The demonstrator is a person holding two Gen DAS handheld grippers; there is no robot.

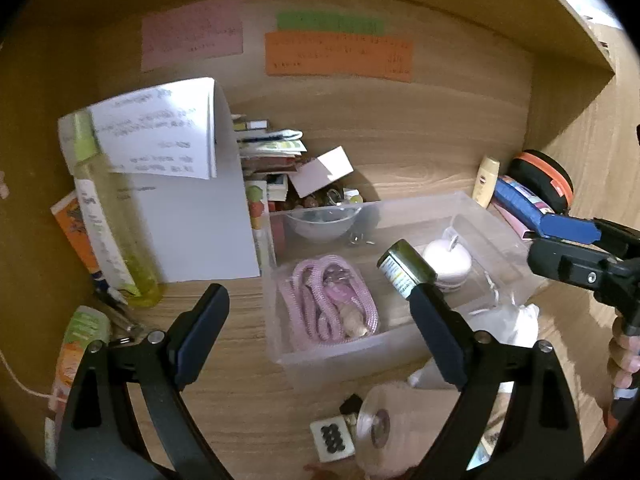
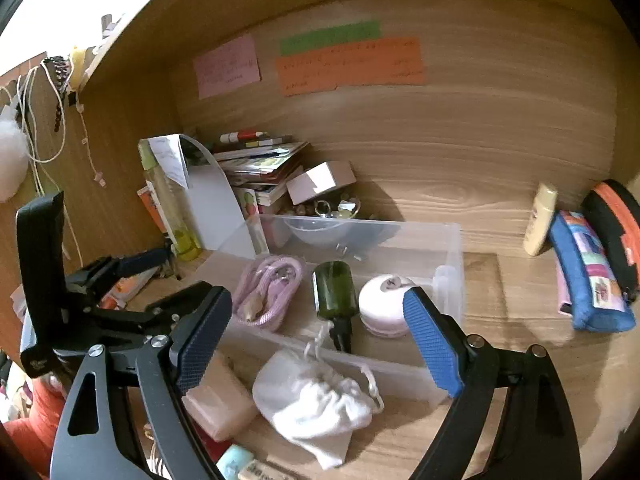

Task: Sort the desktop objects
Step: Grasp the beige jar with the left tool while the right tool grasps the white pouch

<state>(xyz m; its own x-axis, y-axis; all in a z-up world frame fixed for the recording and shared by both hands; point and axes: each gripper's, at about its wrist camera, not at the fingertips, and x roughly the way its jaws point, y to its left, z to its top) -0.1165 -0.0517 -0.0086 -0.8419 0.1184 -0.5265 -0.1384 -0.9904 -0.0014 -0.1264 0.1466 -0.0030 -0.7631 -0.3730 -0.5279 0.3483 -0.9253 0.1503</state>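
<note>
A clear plastic bin [image 1: 420,204] [image 2: 452,240] stands on the wooden desk. In it lie a pink rope [image 1: 328,300] [image 2: 268,288], a dark green bottle [image 1: 404,268] [image 2: 334,292], a white-and-pink round case [image 1: 448,260] [image 2: 384,308] and a clear bowl [image 1: 320,222] [image 2: 328,232]. My left gripper [image 1: 320,328] is open above the bin's front edge; the bottle lies free past its right finger. My right gripper [image 2: 316,336] is open over a white drawstring pouch [image 2: 316,400] [image 1: 508,320] in front of the bin.
A yellow spray bottle [image 1: 108,220], white file holder [image 1: 192,200] and stacked books [image 2: 260,160] stand at the back left. A cream tube [image 2: 540,220], blue pencil case [image 2: 588,280] and orange-black case [image 2: 616,224] sit right. A tape roll [image 1: 380,424], a pink block [image 2: 220,396] lie at front.
</note>
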